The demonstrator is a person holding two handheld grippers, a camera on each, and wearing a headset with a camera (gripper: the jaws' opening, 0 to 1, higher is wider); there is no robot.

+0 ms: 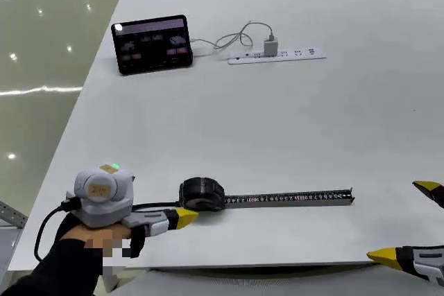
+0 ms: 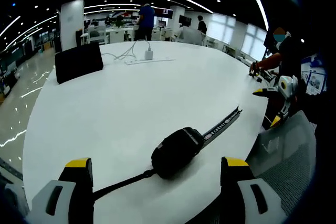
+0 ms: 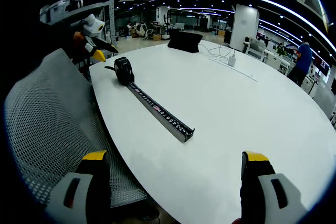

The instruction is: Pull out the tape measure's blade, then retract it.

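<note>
Both grippers empty, jaws spread. Tape measure case (image 1: pixel 202 194) lies on the white table (image 1: pixel 277 123) near its front edge, with the blade (image 1: pixel 291 198) run out flat to the right. Left gripper (image 1: pixel 184 217) straddles the case, contact unclear; right gripper (image 1: pixel 404 221) is well clear of the end hook (image 1: pixel 351 196). Pull looks done, retract is next: clamp the case with left, pinch the blade near the hook with right, feed it back slowly so it doesn't whip

White table (image 1: pixel 277 123) — on it a tape measure (image 1: pixel 201 194), blade (image 1: pixel 291 198) out, a tablet (image 1: pixel 152 44), a power strip (image 1: pixel 291 55) with charger (image 1: pixel 270 48).
</note>
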